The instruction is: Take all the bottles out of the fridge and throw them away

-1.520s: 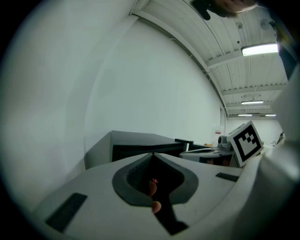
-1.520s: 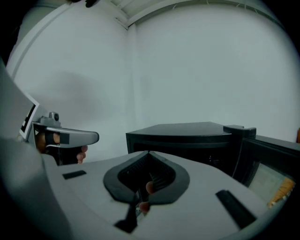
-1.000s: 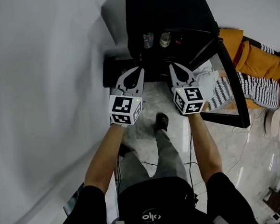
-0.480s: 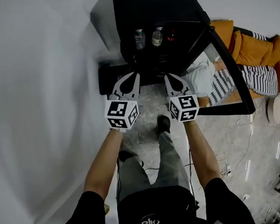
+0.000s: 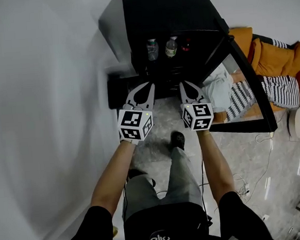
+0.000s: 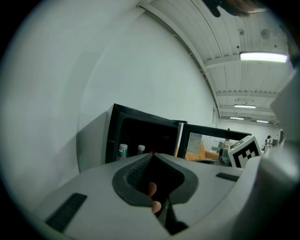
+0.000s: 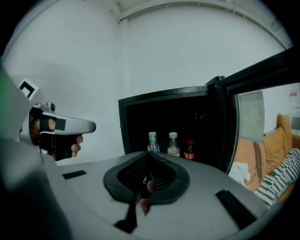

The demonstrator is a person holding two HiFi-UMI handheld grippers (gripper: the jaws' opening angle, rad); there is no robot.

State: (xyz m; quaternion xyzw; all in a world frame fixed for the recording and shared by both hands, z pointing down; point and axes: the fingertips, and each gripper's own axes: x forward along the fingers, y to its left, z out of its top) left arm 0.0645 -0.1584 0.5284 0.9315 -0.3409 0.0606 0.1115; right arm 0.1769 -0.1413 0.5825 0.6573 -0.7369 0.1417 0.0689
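Observation:
A small black fridge (image 5: 162, 17) stands on the floor against the white wall, its glass door (image 5: 245, 83) swung open to the right. Inside stand three bottles: a clear one with a green label (image 5: 152, 49) (image 7: 152, 141), a second clear one (image 5: 171, 47) (image 7: 173, 144), and a small dark one with a red cap (image 5: 185, 44) (image 7: 189, 150). My left gripper (image 5: 146, 84) and right gripper (image 5: 186, 83) hover side by side in front of the fridge, short of the bottles. Both are shut with nothing between their tips. In the left gripper view two bottles (image 6: 123, 151) show above the jaws.
A dark low stand (image 5: 117, 86) lies under the fridge at the left. To the right of the door are an orange cushion (image 5: 274, 60), a striped cloth (image 5: 272, 94) and a pale cloth (image 5: 219, 88). Cables (image 5: 247, 176) trail on the glossy floor. The person's foot (image 5: 177, 139) is below the grippers.
The view has shifted a little as the person steps toward the fridge. Both grippers stay shut and level in front of it, much as before.

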